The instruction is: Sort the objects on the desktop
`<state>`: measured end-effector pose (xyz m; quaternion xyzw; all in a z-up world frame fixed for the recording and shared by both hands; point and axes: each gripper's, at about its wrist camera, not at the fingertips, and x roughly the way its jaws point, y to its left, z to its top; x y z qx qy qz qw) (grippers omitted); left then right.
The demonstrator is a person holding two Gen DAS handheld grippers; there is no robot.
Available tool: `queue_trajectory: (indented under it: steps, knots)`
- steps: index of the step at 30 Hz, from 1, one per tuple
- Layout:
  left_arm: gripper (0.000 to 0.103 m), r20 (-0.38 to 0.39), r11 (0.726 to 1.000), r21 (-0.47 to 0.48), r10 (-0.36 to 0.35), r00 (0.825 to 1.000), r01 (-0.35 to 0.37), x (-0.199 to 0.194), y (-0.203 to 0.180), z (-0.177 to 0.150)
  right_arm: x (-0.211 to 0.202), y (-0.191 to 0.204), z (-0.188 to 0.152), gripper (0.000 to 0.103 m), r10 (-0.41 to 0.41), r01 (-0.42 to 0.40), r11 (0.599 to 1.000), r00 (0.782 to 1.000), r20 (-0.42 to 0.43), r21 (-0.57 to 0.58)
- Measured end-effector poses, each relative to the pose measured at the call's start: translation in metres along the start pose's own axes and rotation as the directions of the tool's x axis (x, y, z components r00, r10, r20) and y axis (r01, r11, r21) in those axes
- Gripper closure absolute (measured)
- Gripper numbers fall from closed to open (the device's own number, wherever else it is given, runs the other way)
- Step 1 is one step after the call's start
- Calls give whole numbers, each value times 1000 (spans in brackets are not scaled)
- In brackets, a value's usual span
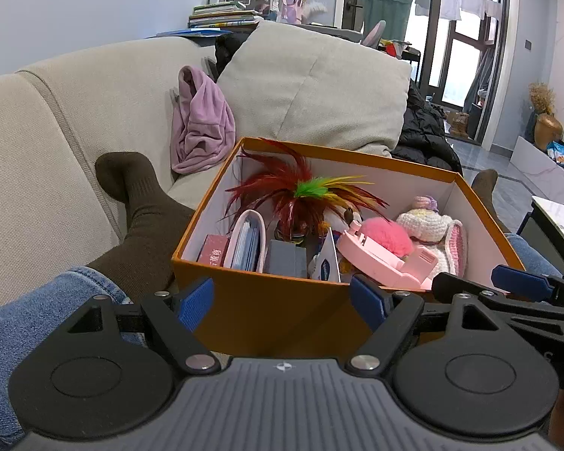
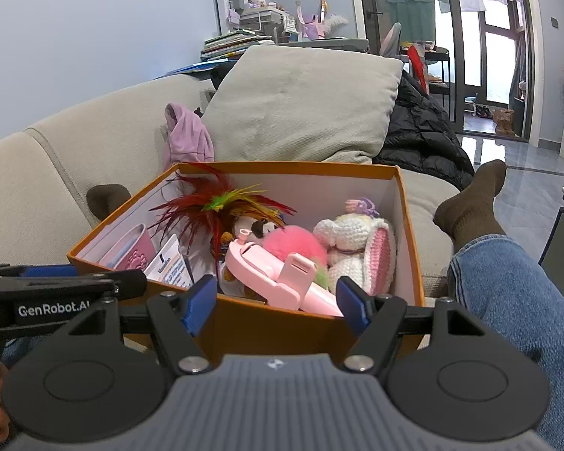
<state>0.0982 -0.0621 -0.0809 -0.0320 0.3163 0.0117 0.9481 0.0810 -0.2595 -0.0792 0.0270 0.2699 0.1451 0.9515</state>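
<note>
An orange box sits on the person's lap on a sofa. It holds a red and green feather toy, a pink plastic gadget, a pink pompom, a crocheted white bunny, a pink pouch, a red card box and a grey block. My left gripper is open and empty in front of the box's near wall. My right gripper is open and empty at the near wall, in front of the pink gadget.
A beige sofa with a cushion lies behind the box. A lilac garment and a black jacket lie on it. The person's socked feet flank the box. A white table stands at right.
</note>
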Motion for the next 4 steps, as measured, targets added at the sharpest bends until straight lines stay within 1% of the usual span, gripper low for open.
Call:
queue_trajectory:
  steps: [4]
  knots:
    - [9,-1,1000,-2,-1,1000,1,0,0,0,0,0,0,31,0,0,1000,1000,0,0]
